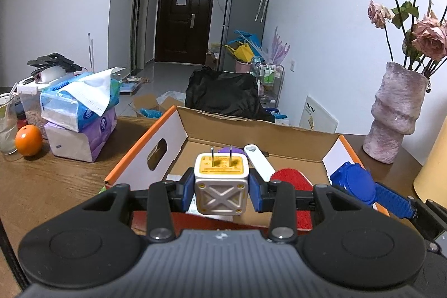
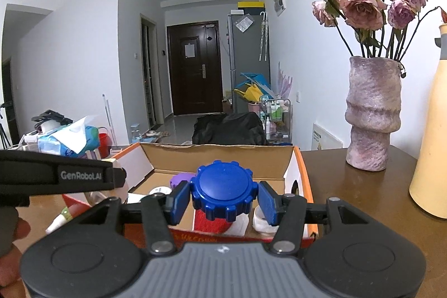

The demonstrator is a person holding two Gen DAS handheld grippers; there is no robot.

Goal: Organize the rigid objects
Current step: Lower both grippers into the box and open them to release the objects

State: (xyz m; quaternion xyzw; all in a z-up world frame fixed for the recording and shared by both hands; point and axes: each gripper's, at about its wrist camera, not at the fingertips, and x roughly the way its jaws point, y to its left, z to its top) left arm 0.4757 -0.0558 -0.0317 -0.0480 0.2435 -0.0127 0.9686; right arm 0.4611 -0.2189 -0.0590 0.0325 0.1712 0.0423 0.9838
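Between my left fingers (image 1: 221,187) sits a white cube-shaped plug adapter (image 1: 221,186), clamped on both sides by the blue pads; its yellow top face carries two thin metal prongs standing upright, and the near face has a moulded X rib with small yellow dots in the corners. My right fingers (image 2: 223,197) grip a blue plastic screw cap (image 2: 223,190), round, with a notched, knurled rim and a smooth flat top, pressed by the ribbed blue pads on either side.

Just beyond both pairs of fingers is an open cardboard box (image 1: 259,134), brown corrugated inside, white outside with orange edges and an oval hand-hole in the left wall. Lying in it past the adapter are a small purple piece (image 1: 233,150), a flat white stick-like part (image 1: 258,159) and something red and bristly (image 1: 293,180).

Only the left camera shows the orange (image 1: 28,140), the stacked tissue packs (image 1: 79,109) and a glass with a straw to the left on the wooden counter (image 1: 56,180). The right camera alone shows a cream-yellow jug (image 2: 431,158) far right, and a white tube (image 2: 60,221) left of the box. Farther right stands a rough, ridged mauve vase (image 2: 373,113) of dried pink roses (image 2: 360,7).
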